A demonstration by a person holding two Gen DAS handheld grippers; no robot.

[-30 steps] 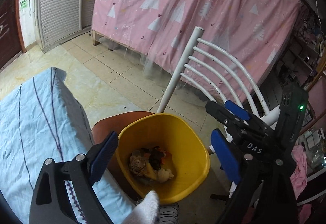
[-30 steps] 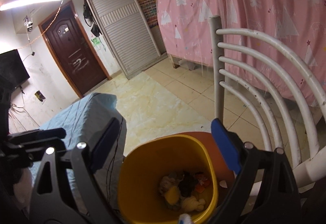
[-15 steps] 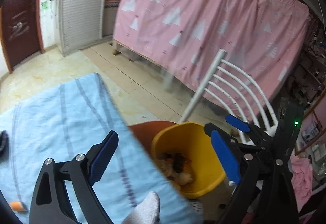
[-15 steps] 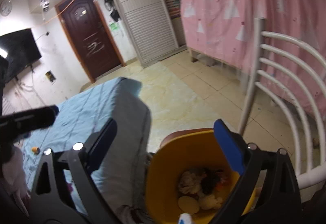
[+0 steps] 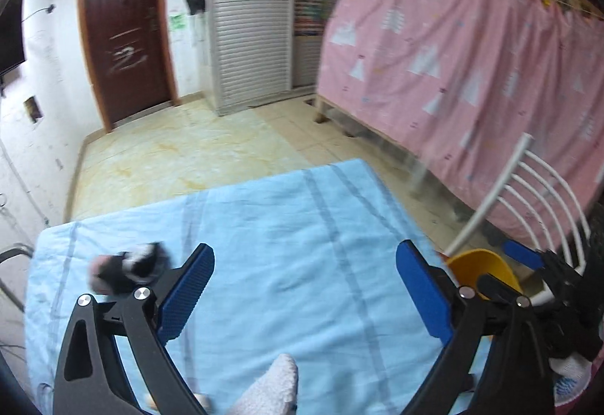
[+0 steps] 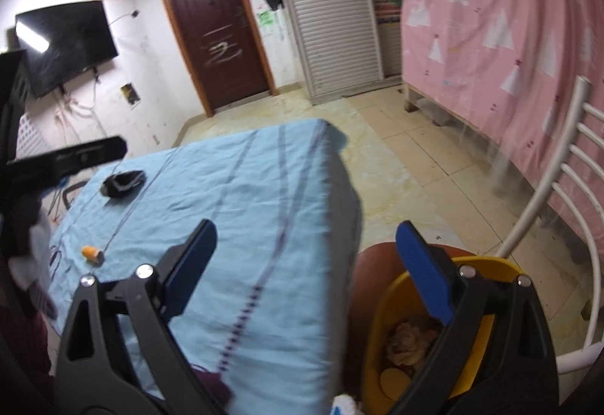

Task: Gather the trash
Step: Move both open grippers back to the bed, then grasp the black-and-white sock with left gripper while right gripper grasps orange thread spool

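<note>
over blue tablecloth (image 5: 302, 245), both tools wide apart, empty

A: The worktop's pale blue striped cloth cover (image 6: 245, 196) looks like soft matt cotton, lightly creased. And the round yellow bin (image 6: 381, 347)?

B: Smooth plastic with a slight sheen. The left gripper (image 5: 304, 296) has matt black plastic arms, and its blue fingers (image 5: 187, 296) have ribbed faces.

A: The chair?

B: A white chair back of painted bars (image 6: 558, 188), a bit chipped. The dark brown door (image 6: 219, 22) looks like glossy wood, the pink patterned curtain (image 5: 453, 67) thin cloth, the beige floor tiles (image 6: 415, 147) polished.
</note>
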